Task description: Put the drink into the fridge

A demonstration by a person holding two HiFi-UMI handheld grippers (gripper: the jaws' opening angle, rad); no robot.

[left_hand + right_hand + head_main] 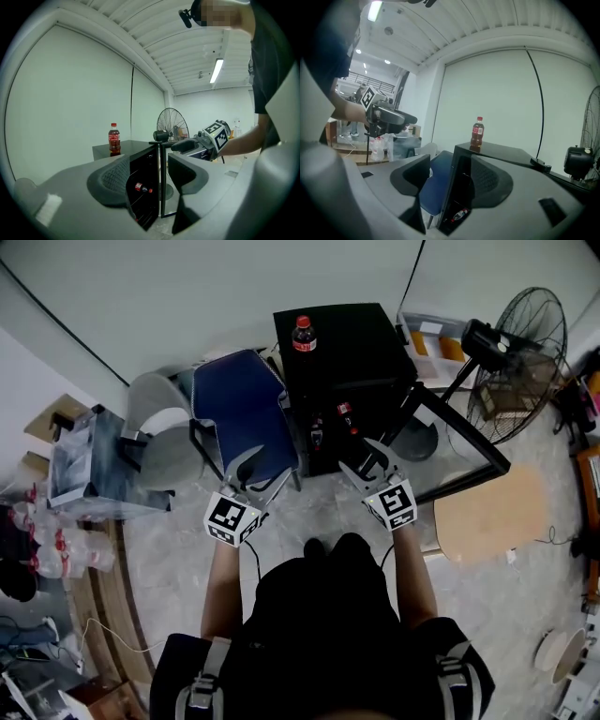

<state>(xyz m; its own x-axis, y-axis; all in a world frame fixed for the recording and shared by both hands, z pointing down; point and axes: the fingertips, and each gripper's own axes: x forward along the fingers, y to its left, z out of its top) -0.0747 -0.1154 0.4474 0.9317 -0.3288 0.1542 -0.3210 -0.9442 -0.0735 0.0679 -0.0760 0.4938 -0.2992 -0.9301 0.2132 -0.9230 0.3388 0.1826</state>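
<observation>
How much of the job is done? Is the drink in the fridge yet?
Not yet. Done: the fridge door stands open, and a couple of small bottles already lie inside the fridge. In hand: nothing. The left gripper and right gripper are both open and empty, in front of the fridge. Left: pick the cola bottle off the fridge's top and set it inside.

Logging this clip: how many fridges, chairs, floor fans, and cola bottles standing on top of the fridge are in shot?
Fridge: 1
Chairs: 2
Fan: 1
Cola bottle: 1
Total: 5
</observation>
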